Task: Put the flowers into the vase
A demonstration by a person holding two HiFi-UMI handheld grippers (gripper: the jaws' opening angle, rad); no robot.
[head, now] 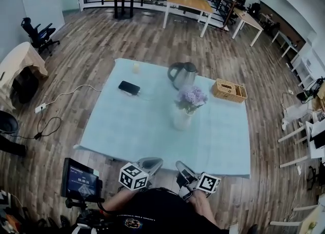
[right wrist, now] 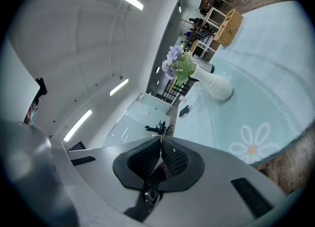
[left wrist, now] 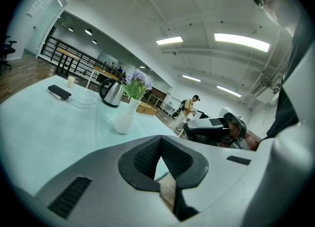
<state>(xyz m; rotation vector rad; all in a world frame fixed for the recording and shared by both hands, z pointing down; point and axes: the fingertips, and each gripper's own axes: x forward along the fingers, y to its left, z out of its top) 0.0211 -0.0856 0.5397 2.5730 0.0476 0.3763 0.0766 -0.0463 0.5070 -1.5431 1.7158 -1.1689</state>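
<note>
A bunch of pale purple flowers (head: 191, 96) with green leaves stands in a white ribbed vase (head: 181, 119) near the middle of the light blue tablecloth (head: 127, 131). Both grippers are held near the person's body, behind the table's near edge and well short of the vase. My left gripper (head: 151, 164) is shut with nothing between its pads. My right gripper (head: 180, 167) is also shut and empty. In the left gripper view the vase (left wrist: 125, 117) and flowers (left wrist: 137, 82) stand ahead on the cloth. The right gripper view shows the vase (right wrist: 214, 85) tilted with the picture, its flowers (right wrist: 176, 62) leftward.
A steel kettle (head: 183, 74), a black phone (head: 129, 88) with a cable, a small candle (head: 136, 67) and a wicker basket (head: 229, 90) sit on the far half of the table. A screen on a stand (head: 79, 180) stands at lower left. Chairs and tables ring the room.
</note>
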